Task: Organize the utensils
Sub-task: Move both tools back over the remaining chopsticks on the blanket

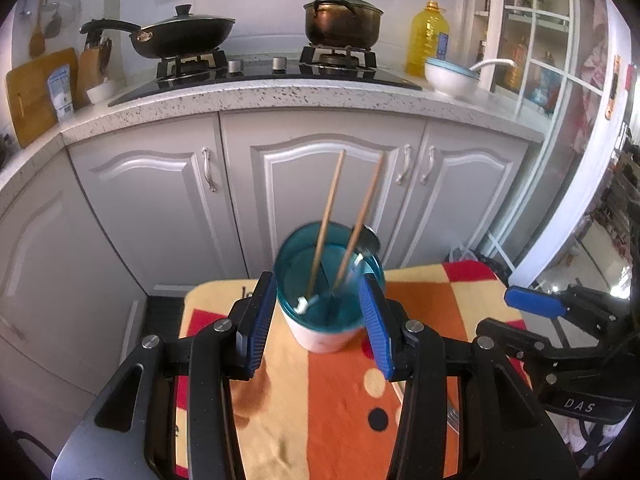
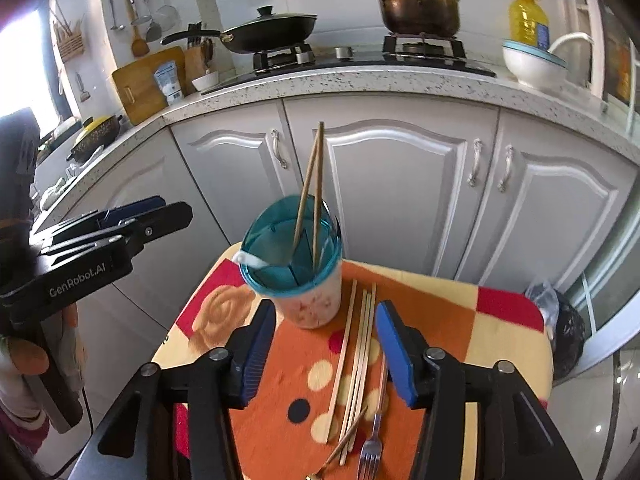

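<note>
A utensil holder (image 1: 324, 320) with a teal divided top and white base stands on a small table with an orange patterned cloth (image 1: 340, 400). Two wooden chopsticks (image 1: 330, 216) and a metal spoon (image 1: 368, 240) stand in it. My left gripper (image 1: 320, 320) is open with its fingers on either side of the holder. In the right wrist view the holder (image 2: 294, 276) holds the two chopsticks (image 2: 312, 200) and a white spoon handle (image 2: 250, 260). My right gripper (image 2: 324, 350) is open and empty above several loose chopsticks (image 2: 358, 364) and a fork (image 2: 372, 448) on the cloth.
Grey kitchen cabinets (image 1: 320, 184) stand just behind the table. The counter above holds a wok (image 1: 180, 36), a pot (image 1: 342, 18), an oil bottle (image 1: 426, 36) and a white bowl (image 1: 452, 76). A black rubbish bag (image 2: 568, 332) sits right of the table.
</note>
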Motion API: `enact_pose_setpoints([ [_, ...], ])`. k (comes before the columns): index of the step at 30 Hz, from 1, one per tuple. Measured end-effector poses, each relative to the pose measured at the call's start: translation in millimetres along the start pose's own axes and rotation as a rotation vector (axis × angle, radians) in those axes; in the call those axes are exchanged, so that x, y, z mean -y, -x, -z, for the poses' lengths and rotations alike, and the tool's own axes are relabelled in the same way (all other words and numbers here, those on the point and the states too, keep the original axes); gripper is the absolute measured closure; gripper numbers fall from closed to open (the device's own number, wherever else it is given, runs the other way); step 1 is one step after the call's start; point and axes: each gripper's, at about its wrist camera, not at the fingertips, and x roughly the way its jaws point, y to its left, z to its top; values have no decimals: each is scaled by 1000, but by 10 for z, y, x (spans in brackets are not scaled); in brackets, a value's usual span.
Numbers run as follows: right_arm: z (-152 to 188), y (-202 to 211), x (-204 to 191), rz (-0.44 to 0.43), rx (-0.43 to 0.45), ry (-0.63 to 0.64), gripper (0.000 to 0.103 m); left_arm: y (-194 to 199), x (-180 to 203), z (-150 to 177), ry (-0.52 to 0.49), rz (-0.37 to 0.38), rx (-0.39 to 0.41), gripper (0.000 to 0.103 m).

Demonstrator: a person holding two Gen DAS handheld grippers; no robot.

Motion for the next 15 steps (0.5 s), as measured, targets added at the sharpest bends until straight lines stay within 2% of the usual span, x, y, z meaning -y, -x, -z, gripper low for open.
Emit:
enact_pose_setpoints([
  [6, 196, 107, 60, 45, 1, -8, 47, 43, 88, 190, -11, 6, -16, 61],
  [9, 282, 125, 123, 39, -3, -27, 44, 39, 122, 278, -25, 3, -25, 61],
  [12, 375, 112, 185, 45, -16, -50, 38, 12, 150, 367, -30, 21, -42, 61],
  [15, 458, 56, 240, 62, -39, -53, 37, -23, 131, 463, -13, 37, -53, 61],
])
